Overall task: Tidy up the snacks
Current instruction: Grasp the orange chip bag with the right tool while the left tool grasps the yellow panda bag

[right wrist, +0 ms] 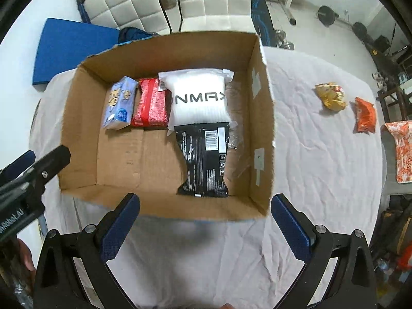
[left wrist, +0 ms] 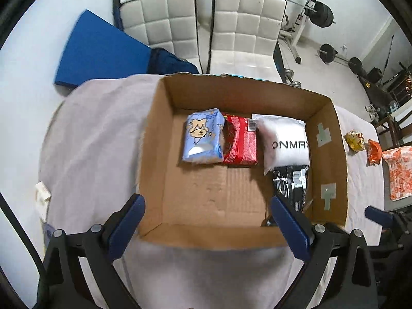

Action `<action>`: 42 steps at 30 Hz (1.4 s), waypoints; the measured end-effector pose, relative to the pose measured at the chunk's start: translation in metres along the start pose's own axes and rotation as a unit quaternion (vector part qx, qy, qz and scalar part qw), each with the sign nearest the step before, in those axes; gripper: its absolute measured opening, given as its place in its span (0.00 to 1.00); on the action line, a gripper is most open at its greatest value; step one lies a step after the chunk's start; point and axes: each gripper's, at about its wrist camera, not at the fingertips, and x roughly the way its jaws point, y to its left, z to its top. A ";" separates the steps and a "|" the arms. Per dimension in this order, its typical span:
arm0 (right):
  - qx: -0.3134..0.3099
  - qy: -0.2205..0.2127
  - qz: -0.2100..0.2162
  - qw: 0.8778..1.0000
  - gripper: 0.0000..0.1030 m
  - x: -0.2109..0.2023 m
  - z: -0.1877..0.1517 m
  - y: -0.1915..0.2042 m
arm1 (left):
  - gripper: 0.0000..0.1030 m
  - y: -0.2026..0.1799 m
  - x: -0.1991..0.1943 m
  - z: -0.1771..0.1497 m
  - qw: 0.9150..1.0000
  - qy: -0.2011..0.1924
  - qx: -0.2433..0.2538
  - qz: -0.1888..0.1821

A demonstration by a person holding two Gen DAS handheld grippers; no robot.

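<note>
An open cardboard box point(left wrist: 164, 97) point(right wrist: 262, 118) stands on the white-clothed table. Along its far wall lie a light blue packet point(left wrist: 203, 136) point(right wrist: 121, 105), a red packet point(left wrist: 240, 141) point(right wrist: 152, 105) and a white ONMAX bag point(left wrist: 285, 141) point(right wrist: 199, 100). A black packet point(left wrist: 291, 185) point(right wrist: 206, 159) lies in front of the white bag. My left gripper point(left wrist: 208, 219) hovers open over the box's near wall, holding nothing. My right gripper point(right wrist: 206, 216) is open and empty above the near wall. A yellow packet point(right wrist: 331, 95) point(left wrist: 355, 140) and an orange packet point(right wrist: 364, 116) point(left wrist: 373, 152) lie on the cloth right of the box.
An orange-and-white patterned cloth point(right wrist: 401, 152) hangs at the table's right edge. Two white padded chairs point(left wrist: 239, 23) stand behind the table, a blue mat point(left wrist: 97, 51) to the left, gym weights point(left wrist: 322, 13) beyond. The left gripper's tool point(right wrist: 33, 172) shows at the right view's left edge.
</note>
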 end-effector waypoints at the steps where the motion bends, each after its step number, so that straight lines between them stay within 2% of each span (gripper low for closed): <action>1: -0.001 -0.005 0.003 1.000 1.00 -0.006 -0.005 0.000 | 0.97 0.000 -0.005 -0.005 1.000 -0.005 -0.001 0.002; 15: -0.017 -0.071 0.018 0.997 1.00 -0.083 -0.054 -0.008 | 0.97 -0.019 -0.078 -0.040 0.999 -0.042 0.009 -0.006; 27: -0.014 -0.080 0.050 0.995 1.00 -0.098 -0.052 -0.029 | 0.97 -0.032 -0.101 -0.039 0.999 -0.051 0.002 -0.011; 31: 0.011 -0.078 0.056 0.995 1.00 -0.099 -0.041 -0.066 | 0.97 -0.058 -0.102 -0.025 0.998 -0.056 0.010 -0.027; 34: 0.042 -0.079 0.040 0.995 1.00 -0.099 -0.027 -0.117 | 0.97 -0.097 -0.097 -0.007 0.997 -0.059 0.025 -0.052; 38: 0.088 -0.084 -0.009 0.992 1.00 -0.092 -0.002 -0.204 | 0.97 -0.158 -0.079 0.020 0.994 -0.051 0.050 -0.080; 42: 0.132 -0.066 -0.043 0.988 1.00 -0.062 0.029 -0.295 | 0.97 -0.230 -0.037 0.052 0.991 -0.011 0.063 -0.118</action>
